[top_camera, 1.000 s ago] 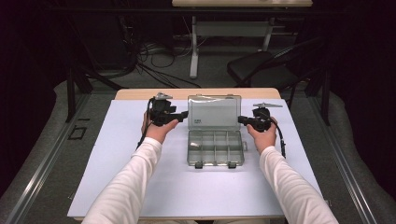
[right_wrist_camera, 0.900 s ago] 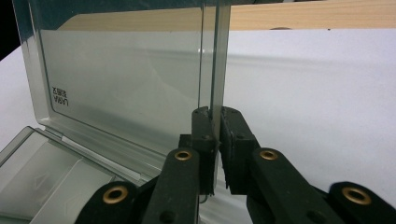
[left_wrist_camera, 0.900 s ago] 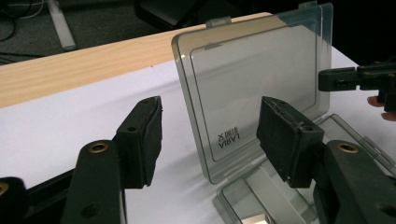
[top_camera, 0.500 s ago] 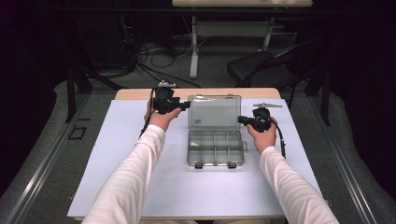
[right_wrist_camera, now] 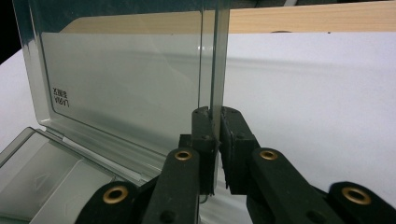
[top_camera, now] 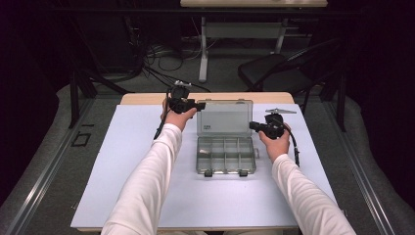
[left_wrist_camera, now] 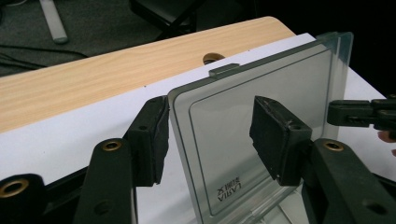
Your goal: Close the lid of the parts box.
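Note:
A clear plastic compartment box (top_camera: 225, 171) lies open on the white sheet, its lid (top_camera: 225, 117) standing upright. My right gripper (top_camera: 252, 126) is shut on the lid's right edge (right_wrist_camera: 212, 70), both pads pressed to it, as the right gripper view shows (right_wrist_camera: 215, 140). My left gripper (top_camera: 198, 104) is at the lid's upper left corner. In the left gripper view its jaws (left_wrist_camera: 212, 140) straddle the lid's left edge (left_wrist_camera: 289, 79). They have just been closing, with the lid between them and a gap still at the pads. The box base (right_wrist_camera: 42, 163) holds several empty compartments.
A white sheet (top_camera: 122, 171) covers the wooden table (top_camera: 147, 98), whose bare strip runs along the far edge. A black chair (top_camera: 274, 73) and cables (top_camera: 161, 54) sit on the floor beyond the table.
My left gripper has moved away from me and slightly right, up to the lid's upper left corner, and its jaws have narrowed. The right gripper and the lid have not moved.

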The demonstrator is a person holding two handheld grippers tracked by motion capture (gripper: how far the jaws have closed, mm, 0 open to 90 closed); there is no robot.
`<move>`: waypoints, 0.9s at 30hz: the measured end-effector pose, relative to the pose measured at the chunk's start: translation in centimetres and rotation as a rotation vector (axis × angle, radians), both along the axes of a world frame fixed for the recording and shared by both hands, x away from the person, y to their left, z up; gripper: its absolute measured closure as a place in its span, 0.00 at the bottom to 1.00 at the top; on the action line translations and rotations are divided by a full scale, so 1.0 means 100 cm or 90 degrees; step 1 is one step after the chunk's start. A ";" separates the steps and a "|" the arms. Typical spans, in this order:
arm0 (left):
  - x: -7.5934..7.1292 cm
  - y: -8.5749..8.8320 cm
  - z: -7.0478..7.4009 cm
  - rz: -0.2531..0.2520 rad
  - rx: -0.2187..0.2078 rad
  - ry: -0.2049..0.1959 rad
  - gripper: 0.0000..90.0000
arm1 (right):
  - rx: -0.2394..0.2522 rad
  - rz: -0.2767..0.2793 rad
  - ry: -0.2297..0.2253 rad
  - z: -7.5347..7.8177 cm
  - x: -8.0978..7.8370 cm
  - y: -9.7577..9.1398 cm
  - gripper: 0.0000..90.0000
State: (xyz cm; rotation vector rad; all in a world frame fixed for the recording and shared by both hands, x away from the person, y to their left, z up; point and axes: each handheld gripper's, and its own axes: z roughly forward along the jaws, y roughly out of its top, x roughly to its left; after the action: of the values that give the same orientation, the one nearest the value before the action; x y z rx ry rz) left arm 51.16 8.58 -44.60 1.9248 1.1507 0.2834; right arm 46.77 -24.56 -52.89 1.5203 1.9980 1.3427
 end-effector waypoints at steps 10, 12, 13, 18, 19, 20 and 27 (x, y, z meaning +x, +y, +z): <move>0.009 0.000 -0.011 0.017 -0.022 0.018 0.52 | 0.003 0.000 -0.002 -0.001 0.000 0.000 0.95; 0.010 -0.001 -0.012 0.017 -0.032 0.019 0.52 | 0.003 -0.002 -0.002 -0.001 -0.001 0.000 0.95; 0.010 -0.001 -0.012 0.016 -0.033 0.018 0.52 | 0.004 -0.002 -0.004 -0.001 -0.001 0.000 0.95; 0.011 -0.004 -0.016 0.009 -0.028 0.022 0.54 | 0.003 -0.002 -0.004 -0.001 -0.001 0.000 0.94; 0.011 -0.004 -0.016 0.006 -0.028 0.025 0.54 | 0.003 -0.001 -0.004 -0.001 -0.001 0.000 0.95; 0.011 -0.005 -0.016 0.004 -0.028 0.025 0.55 | 0.003 -0.002 -0.004 -0.001 -0.001 0.000 0.95; 0.011 0.000 -0.015 0.001 -0.010 0.012 0.70 | 0.005 -0.002 -0.003 -0.001 -0.001 0.000 0.94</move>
State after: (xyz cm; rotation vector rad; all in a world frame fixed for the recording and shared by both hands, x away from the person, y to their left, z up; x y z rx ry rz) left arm 52.25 8.55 -46.12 1.9164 1.1626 0.2564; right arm 46.69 -24.60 -52.99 1.5205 1.9893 1.3533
